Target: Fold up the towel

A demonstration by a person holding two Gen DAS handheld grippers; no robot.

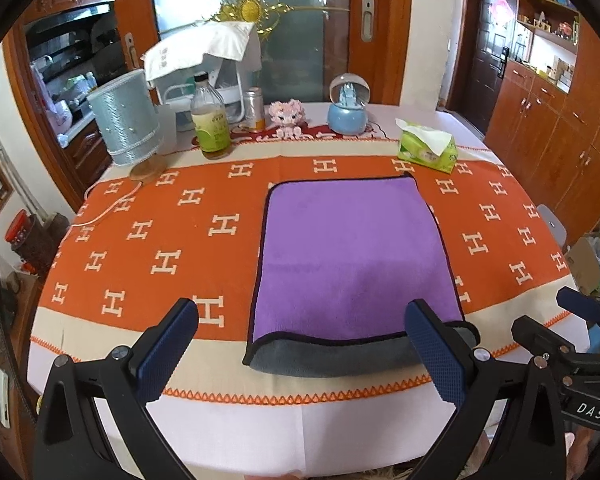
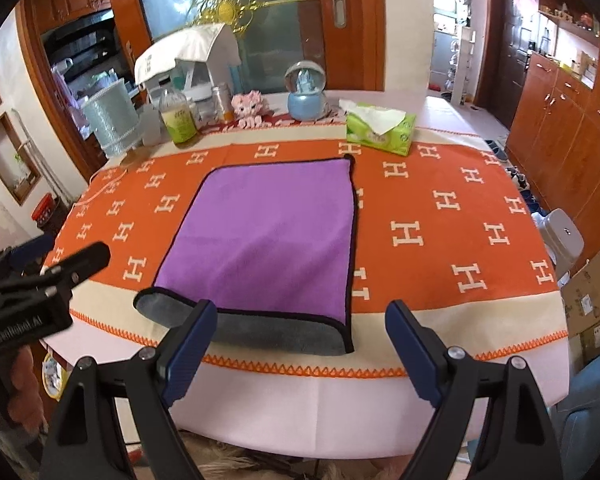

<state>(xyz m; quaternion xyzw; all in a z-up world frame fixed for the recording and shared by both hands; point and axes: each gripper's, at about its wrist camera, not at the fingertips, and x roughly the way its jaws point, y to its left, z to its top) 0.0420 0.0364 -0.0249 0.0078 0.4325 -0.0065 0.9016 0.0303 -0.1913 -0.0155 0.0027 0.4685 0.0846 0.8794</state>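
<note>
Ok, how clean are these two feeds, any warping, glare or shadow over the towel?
Left wrist view: heavy fisheye bending of the table edge, black corners, a soft shadow across the near half of the towel. Right wrist view: same warping, bright glare on the glass door, towel sharp, both hand-held grippers open.

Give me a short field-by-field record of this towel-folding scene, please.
towel: purple towel folded once, grey underside showing along the near edge, flat on the orange cloth
left tool: open, empty, at the towel's near edge
right tool: open, empty, also at the near edge
behind towel: tissue pack, snow globe, bottle
</note>
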